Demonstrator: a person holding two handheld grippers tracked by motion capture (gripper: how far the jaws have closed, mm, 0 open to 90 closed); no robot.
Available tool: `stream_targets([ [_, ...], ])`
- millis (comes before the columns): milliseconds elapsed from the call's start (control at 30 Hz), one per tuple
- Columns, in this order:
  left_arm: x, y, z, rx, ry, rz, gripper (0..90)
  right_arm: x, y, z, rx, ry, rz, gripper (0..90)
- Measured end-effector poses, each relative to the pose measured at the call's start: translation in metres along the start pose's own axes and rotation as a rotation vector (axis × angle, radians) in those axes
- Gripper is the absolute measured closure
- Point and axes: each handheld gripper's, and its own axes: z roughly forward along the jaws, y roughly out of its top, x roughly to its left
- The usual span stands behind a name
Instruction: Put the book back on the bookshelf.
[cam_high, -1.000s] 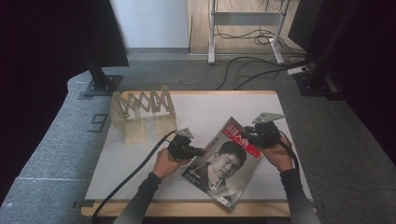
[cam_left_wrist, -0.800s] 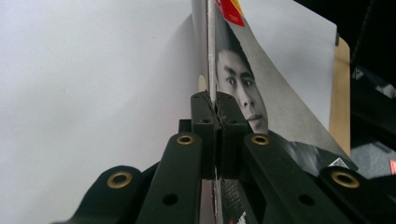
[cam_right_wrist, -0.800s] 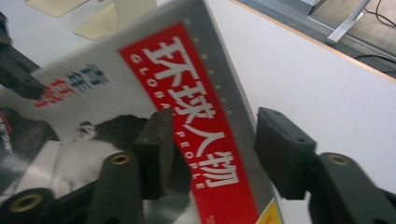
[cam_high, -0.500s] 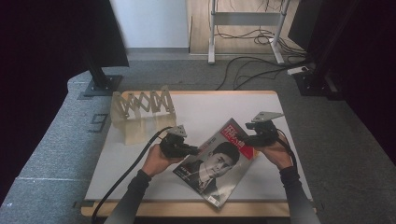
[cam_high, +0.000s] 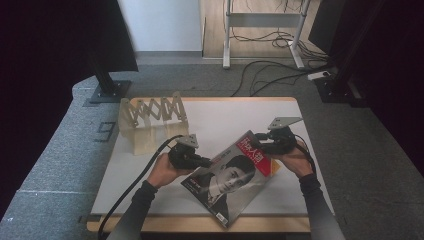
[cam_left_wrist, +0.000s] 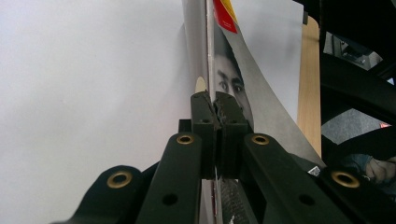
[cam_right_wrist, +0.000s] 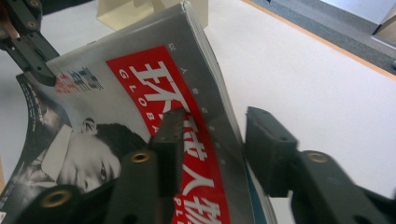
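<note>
A magazine (cam_high: 232, 175) with a red title band and a man's portrait on its cover is held tilted above the white table (cam_high: 225, 117). My left gripper (cam_high: 207, 162) is shut on the magazine's left edge; in the left gripper view its jaws (cam_left_wrist: 218, 109) pinch the pages (cam_left_wrist: 233, 79) edge-on. My right gripper (cam_high: 257, 142) is at the magazine's upper right corner. In the right gripper view it (cam_right_wrist: 215, 140) stands open, one jaw over the cover (cam_right_wrist: 140, 93) and one beyond the spine. The left gripper (cam_right_wrist: 28, 46) shows there too, at the far edge.
A pale wooden accordion rack (cam_high: 150, 112) stands at the table's back left. The table's wooden rim (cam_high: 200, 222) runs along the near edge. Cables (cam_high: 270, 75) and a black stand base (cam_high: 107, 92) lie on the grey floor beyond the table.
My left gripper has shifted slightly left with the magazine, whose near corner swung left. The right hand has barely moved.
</note>
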Motion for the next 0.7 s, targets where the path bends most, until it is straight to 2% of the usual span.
stream_targets([
  [100, 0.0, 0.0, 0.0, 0.003, -0.005, 0.005, 88.2, 0.0, 0.0, -0.004, -0.006, -0.006, -0.01, 69.9],
  [300, 0.001, -0.001, -0.001, 0.013, -0.009, 0.013, 88.0, 0.002, 0.003, -0.007, -0.011, -0.014, -0.03, 78.7],
  [367, 0.001, -0.001, -0.001, 0.014, -0.008, 0.016, 87.9, 0.003, 0.005, -0.009, -0.03, -0.022, -0.045, 83.3],
  [700, 0.002, -0.002, 0.0, 0.05, -0.006, 0.043, 87.0, 0.008, 0.012, -0.012, -0.03, -0.01, -0.064, 85.0],
])
